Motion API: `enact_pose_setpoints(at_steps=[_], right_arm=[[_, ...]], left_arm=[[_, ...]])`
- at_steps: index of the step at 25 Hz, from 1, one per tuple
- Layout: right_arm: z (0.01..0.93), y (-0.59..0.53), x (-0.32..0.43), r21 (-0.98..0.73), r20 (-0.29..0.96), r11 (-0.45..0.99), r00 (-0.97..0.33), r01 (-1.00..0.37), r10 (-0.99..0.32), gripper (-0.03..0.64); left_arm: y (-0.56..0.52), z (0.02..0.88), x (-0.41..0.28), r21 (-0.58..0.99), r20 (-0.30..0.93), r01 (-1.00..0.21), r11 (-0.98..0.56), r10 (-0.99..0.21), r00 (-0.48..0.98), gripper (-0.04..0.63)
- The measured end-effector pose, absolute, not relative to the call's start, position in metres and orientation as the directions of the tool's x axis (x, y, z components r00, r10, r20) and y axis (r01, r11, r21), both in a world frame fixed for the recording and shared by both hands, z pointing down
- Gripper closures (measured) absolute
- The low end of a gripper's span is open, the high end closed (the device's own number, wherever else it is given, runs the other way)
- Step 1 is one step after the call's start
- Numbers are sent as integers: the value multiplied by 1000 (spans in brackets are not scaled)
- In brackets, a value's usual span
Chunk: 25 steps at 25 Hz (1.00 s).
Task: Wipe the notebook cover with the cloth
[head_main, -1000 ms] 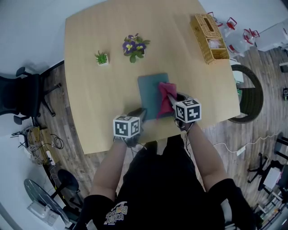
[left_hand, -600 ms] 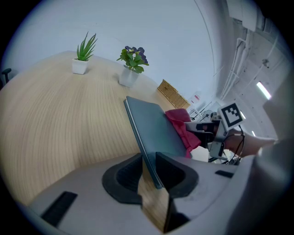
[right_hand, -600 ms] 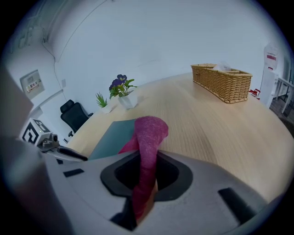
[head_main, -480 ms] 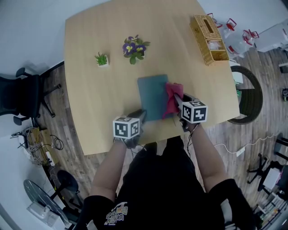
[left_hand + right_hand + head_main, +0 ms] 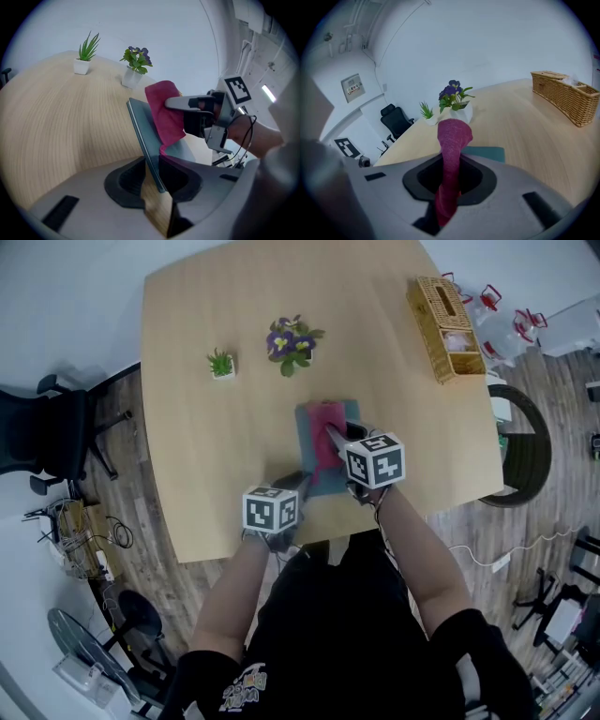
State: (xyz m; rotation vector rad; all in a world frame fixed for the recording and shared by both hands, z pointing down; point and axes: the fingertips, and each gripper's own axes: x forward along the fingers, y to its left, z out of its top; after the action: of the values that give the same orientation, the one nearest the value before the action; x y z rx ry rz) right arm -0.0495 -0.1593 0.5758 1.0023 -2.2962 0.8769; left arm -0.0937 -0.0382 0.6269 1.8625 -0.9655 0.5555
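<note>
Pink cloth (image 5: 324, 426), pinched in my right gripper (image 5: 336, 439), rests on the teal notebook (image 5: 307, 442); my left gripper (image 5: 300, 484) clamps its edge.

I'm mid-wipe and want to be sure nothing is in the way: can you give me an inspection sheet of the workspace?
Surface: light wooden table, no spills seen.
Job's things: teal notebook near the table's front edge; magenta cloth draped on its cover.
Clutter: small green plant in a white pot, purple-flowered plant, wicker basket, all apart from the notebook.
Grippers: left gripper shut on the notebook's near edge; right gripper shut on the cloth.
Cables: tangle of cables on the floor at left, white cable on the floor at right; none on the table.
Surroundings: black office chair, wood floor.
</note>
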Motion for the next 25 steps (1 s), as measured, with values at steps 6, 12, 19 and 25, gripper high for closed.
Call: enact_pose_setpoints(at_steps=[6,12,19,25], right_arm=[[584,-169,-93,-360,653,579,-641,-731,-403,551],[602,-169,-116,-290,716,652,-611,-700,-338,551],[611,-182,-94,-237,752,652,-561,-720,-347,551],[611,-196,-63,-251,750,592,-540,-766,-382,549]], left_arm=[[-39,627,-95,532,710,-808,-254,-386,589,511],[-41,626,-97,526,713,-812,-254,-388,583,511],[-44,622,-101,511,719,-821,-254,-398,571,511],[-45,621,-101,510,719,-822,-254,-399,569,511]])
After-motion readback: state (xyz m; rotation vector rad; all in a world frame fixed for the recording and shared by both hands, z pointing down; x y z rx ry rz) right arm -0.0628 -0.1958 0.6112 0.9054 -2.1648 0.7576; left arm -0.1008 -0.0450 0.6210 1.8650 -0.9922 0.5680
